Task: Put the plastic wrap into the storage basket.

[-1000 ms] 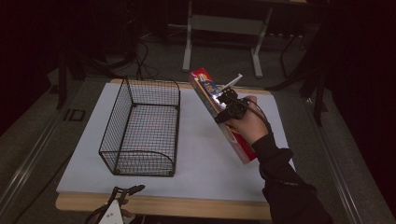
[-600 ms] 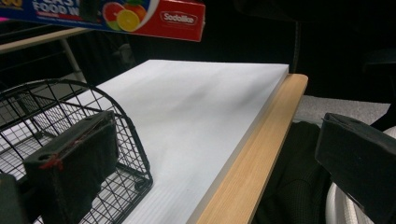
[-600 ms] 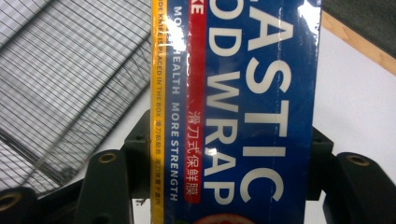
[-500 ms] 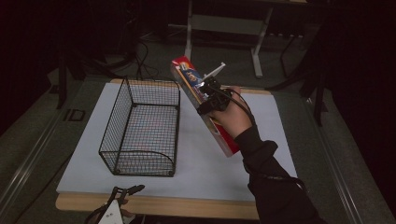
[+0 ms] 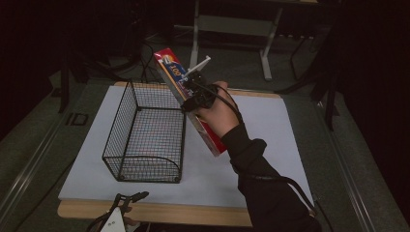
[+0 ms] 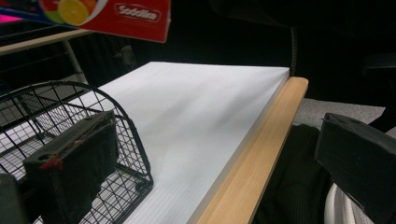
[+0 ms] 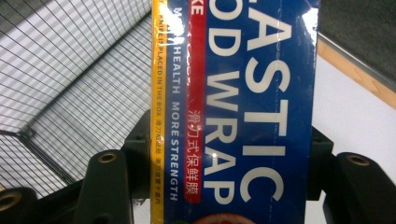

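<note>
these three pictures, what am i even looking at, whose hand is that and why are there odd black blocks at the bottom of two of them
A person sits at a table with hand-held tongs in each hand. One picture comes from a camera above. The other two come from cameras riding on the tongs, so the black blocks are their own jaws. On the white surface stands an empty black wire basket. The right tongs are shut on a long box of plastic wrap, held tilted in the air beside the basket. The left tongs wait open at the near edge, holding nothing.
</note>
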Motion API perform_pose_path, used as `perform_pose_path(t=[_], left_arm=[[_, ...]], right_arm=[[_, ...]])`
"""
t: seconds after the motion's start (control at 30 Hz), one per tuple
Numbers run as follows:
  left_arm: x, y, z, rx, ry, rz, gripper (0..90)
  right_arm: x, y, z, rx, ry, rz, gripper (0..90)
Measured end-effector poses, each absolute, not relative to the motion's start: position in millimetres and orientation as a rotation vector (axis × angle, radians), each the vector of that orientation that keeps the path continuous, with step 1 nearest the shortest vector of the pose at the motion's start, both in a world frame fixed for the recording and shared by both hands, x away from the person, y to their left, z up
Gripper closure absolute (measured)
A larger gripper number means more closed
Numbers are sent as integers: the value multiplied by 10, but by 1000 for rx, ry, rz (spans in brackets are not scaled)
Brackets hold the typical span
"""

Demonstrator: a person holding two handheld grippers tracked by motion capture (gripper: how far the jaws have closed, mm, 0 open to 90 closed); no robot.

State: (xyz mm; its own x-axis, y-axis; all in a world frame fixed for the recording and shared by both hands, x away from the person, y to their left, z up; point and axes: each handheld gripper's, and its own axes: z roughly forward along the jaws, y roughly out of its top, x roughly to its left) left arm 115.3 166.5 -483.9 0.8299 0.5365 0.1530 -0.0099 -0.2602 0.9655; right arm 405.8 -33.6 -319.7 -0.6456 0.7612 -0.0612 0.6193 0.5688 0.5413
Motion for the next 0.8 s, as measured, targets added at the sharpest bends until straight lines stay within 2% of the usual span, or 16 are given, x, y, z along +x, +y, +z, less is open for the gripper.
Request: perform_pose_path(t=[0.5, 0.8], left_arm=[[1141, 1660, -4840, 1777, 394, 549, 0], [1132, 1662, -4838, 1777, 388, 551, 1]], right_arm=[[4097, 185, -3168, 1158, 2468, 882, 400], [4106, 495, -3348, 1185, 2427, 989, 399]])
